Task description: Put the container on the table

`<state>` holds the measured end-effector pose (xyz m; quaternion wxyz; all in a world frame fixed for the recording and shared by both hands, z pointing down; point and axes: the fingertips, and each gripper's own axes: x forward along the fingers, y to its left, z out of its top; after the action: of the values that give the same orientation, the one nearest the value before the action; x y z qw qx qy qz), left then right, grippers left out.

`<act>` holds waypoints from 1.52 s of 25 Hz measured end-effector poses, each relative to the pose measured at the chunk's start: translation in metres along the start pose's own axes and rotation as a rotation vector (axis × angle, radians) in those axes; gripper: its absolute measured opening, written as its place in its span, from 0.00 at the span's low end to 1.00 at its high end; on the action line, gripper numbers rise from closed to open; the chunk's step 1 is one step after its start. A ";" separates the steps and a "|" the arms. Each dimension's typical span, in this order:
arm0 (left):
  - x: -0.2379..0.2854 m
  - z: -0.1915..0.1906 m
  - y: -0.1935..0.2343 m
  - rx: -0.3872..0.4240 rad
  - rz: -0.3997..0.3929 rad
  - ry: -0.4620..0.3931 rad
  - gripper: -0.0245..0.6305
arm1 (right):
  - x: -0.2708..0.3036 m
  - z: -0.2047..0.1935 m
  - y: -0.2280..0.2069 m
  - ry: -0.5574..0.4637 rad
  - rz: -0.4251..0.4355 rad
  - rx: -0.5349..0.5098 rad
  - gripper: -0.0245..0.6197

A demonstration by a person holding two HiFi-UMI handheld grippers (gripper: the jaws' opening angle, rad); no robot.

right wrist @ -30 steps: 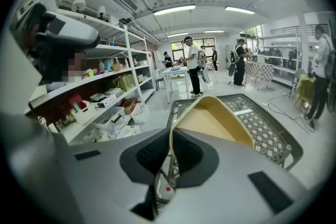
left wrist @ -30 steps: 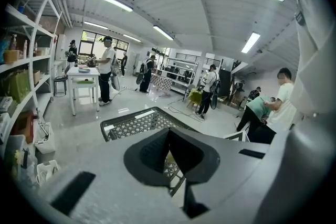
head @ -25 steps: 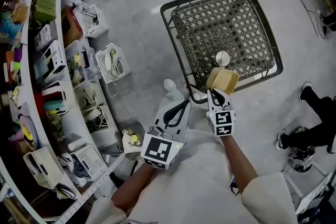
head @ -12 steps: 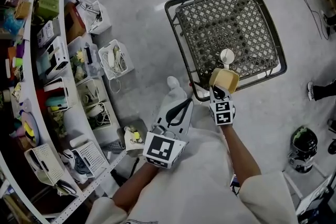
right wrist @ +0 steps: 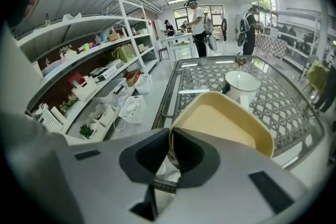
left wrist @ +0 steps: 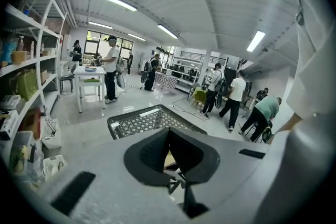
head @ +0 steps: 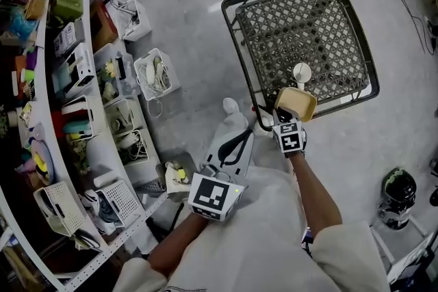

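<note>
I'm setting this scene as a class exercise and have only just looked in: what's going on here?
A person works with a gripper in each hand. The right gripper is shut on the rim of a yellow container, holding it tilted over the near edge of the lattice table, close to a white cup standing there. It is not yet released. The left gripper is shut and empty, near the body.

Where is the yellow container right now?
Head view, centre-right: the container is clamped by its rim in the right gripper, at the near edge of the lattice table, just short of the white cup.
</note>
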<state>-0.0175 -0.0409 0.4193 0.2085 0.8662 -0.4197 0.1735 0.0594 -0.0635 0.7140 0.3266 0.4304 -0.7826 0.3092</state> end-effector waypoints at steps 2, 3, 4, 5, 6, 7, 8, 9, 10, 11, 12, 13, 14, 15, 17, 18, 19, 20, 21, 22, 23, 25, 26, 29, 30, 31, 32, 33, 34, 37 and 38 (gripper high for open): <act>-0.001 -0.001 0.000 -0.002 0.003 0.003 0.07 | 0.006 -0.004 0.000 0.023 0.003 0.016 0.10; -0.001 -0.002 0.000 -0.002 0.004 0.005 0.07 | 0.008 -0.006 0.000 0.034 0.002 0.022 0.10; -0.001 -0.002 0.000 -0.002 0.005 0.008 0.07 | 0.011 -0.008 0.000 0.044 0.000 0.025 0.10; -0.002 -0.002 -0.001 -0.004 0.006 0.010 0.07 | 0.014 -0.010 0.000 0.052 0.001 0.028 0.10; -0.002 -0.001 -0.002 -0.010 0.008 0.010 0.07 | 0.016 -0.010 0.000 0.058 0.002 0.029 0.10; -0.002 0.001 -0.002 -0.016 0.011 0.011 0.07 | 0.018 -0.010 -0.001 0.062 0.004 0.028 0.10; -0.002 0.001 -0.003 -0.017 0.012 0.013 0.07 | 0.020 -0.010 -0.001 0.064 0.006 0.025 0.11; -0.002 0.000 -0.003 -0.016 0.013 0.016 0.07 | 0.022 -0.010 -0.002 0.063 0.007 0.020 0.11; -0.002 -0.001 -0.003 -0.012 0.014 0.019 0.07 | 0.024 -0.009 -0.004 0.059 0.006 0.014 0.11; -0.002 -0.002 -0.003 -0.011 0.015 0.022 0.07 | 0.026 -0.009 -0.005 0.060 0.008 0.011 0.11; -0.002 -0.003 -0.003 -0.010 0.016 0.024 0.07 | 0.027 -0.010 -0.005 0.067 0.011 0.012 0.11; -0.001 -0.004 -0.003 -0.004 0.016 0.026 0.07 | 0.028 -0.010 -0.004 0.075 0.016 0.014 0.12; -0.001 -0.005 -0.003 0.004 0.015 0.028 0.07 | 0.029 -0.010 -0.004 0.078 0.020 0.013 0.12; 0.000 -0.006 -0.003 0.009 0.013 0.031 0.07 | 0.030 -0.010 -0.005 0.077 0.023 0.009 0.12; 0.001 -0.006 -0.005 0.012 0.010 0.033 0.07 | 0.033 -0.009 -0.004 0.072 0.026 0.001 0.12; 0.002 -0.005 -0.006 0.013 0.008 0.033 0.07 | 0.033 -0.009 -0.004 0.070 0.027 -0.003 0.12; 0.003 -0.005 -0.006 0.014 0.006 0.033 0.07 | 0.033 -0.009 -0.003 0.069 0.028 -0.007 0.12; 0.003 -0.004 -0.007 0.014 0.004 0.032 0.07 | 0.032 -0.009 -0.002 0.073 0.030 -0.008 0.12; 0.004 -0.004 -0.007 0.016 0.001 0.032 0.07 | 0.031 -0.010 0.000 0.080 0.034 -0.007 0.12; 0.004 -0.004 -0.008 0.018 0.000 0.032 0.07 | 0.030 -0.011 0.001 0.086 0.037 -0.006 0.12; 0.003 -0.003 -0.008 0.020 -0.002 0.031 0.07 | 0.029 -0.010 0.002 0.087 0.039 -0.007 0.12; 0.002 -0.002 -0.008 0.022 -0.003 0.029 0.07 | 0.028 -0.010 0.003 0.084 0.038 -0.011 0.12; 0.002 -0.002 -0.008 0.023 -0.004 0.028 0.07 | 0.027 -0.010 0.003 0.082 0.037 -0.012 0.12; 0.002 0.000 -0.006 0.026 -0.003 0.022 0.07 | 0.026 -0.009 0.003 0.080 0.037 -0.015 0.12; 0.002 0.001 -0.006 0.025 -0.003 0.020 0.07 | 0.025 -0.008 0.003 0.079 0.039 -0.016 0.12; 0.002 0.002 -0.006 0.022 -0.002 0.017 0.07 | 0.024 -0.008 0.004 0.078 0.040 -0.016 0.14; 0.002 0.005 -0.006 0.015 -0.002 0.015 0.07 | 0.022 -0.007 0.005 0.074 0.040 -0.017 0.14; 0.002 0.006 -0.006 0.010 -0.002 0.012 0.07 | 0.020 -0.006 0.005 0.069 0.037 -0.019 0.14; 0.002 0.007 -0.007 0.014 -0.004 0.009 0.07 | 0.018 -0.005 0.006 0.061 0.032 -0.023 0.14; 0.001 0.007 -0.009 0.029 -0.013 0.001 0.07 | 0.013 -0.002 0.007 0.039 0.025 -0.031 0.14; 0.000 0.008 -0.009 0.030 -0.015 -0.001 0.07 | 0.011 -0.001 0.007 0.033 0.024 -0.032 0.14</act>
<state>-0.0090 -0.0396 0.4109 0.1965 0.8724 -0.4107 0.1777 0.0491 -0.0646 0.7216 0.3427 0.4104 -0.7871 0.3076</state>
